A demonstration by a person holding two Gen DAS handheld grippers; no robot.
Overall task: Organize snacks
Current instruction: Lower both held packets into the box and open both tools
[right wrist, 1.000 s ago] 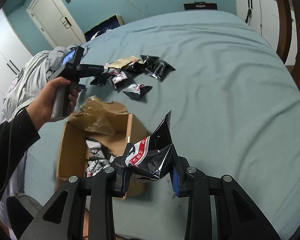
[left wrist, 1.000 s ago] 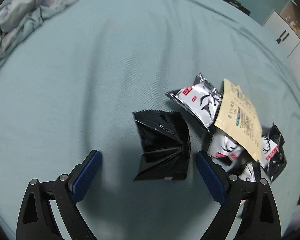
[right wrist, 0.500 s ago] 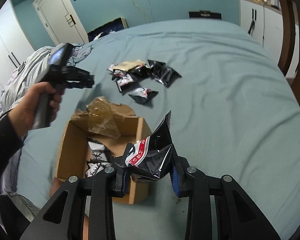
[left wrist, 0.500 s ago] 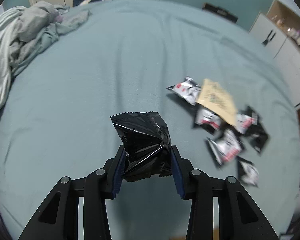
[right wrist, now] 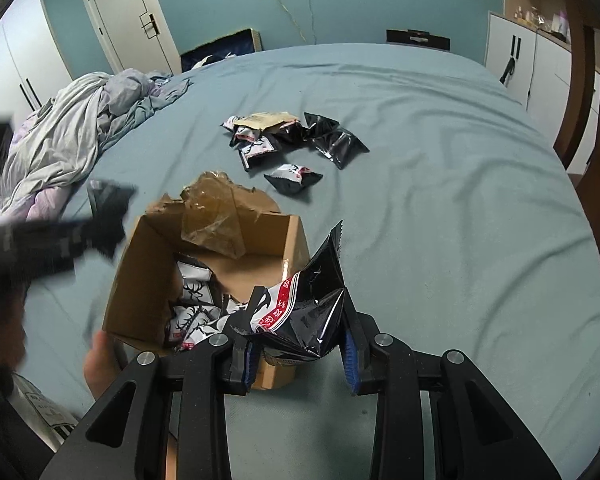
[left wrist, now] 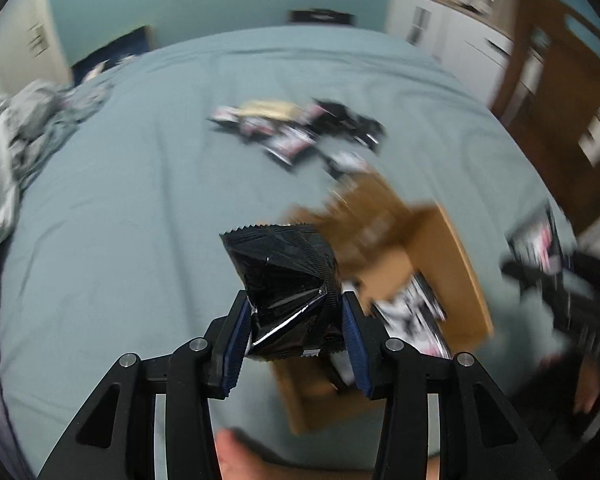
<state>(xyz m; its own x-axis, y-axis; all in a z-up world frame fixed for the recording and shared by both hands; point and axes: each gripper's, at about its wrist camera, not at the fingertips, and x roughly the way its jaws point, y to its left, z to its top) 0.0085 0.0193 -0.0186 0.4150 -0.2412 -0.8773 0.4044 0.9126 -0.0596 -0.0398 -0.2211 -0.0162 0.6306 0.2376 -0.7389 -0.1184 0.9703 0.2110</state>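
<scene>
A black snack packet (left wrist: 284, 272) sits between the blue pads of my left gripper (left wrist: 294, 304), which press on its sides while the jaws are opening slightly. It hangs in the air beside the near-left corner of the open cardboard box (left wrist: 456, 264). My right gripper (right wrist: 298, 344) is shut on a black, white and red snack packet (right wrist: 308, 304) above the near-right corner of the box (right wrist: 140, 280). Several packets lie inside the box. More snack packets (right wrist: 292, 136) lie in a loose pile on the bed beyond it. The left gripper (right wrist: 80, 232) shows as a blur to the left.
The box stands on a teal bedsheet (right wrist: 440, 200) and a torn brown flap (right wrist: 212, 212) hangs over its far edge. Crumpled bedding (right wrist: 72, 132) is heaped at the far left. A wooden frame (left wrist: 560, 100) and white cabinets (right wrist: 516, 60) stand to the right. A part of the person (right wrist: 100, 360) touches the box's near side.
My left gripper shut on the black packet lying on the bed, lifted it and swung it over to the box. The right gripper shifted only slightly with its packet.
</scene>
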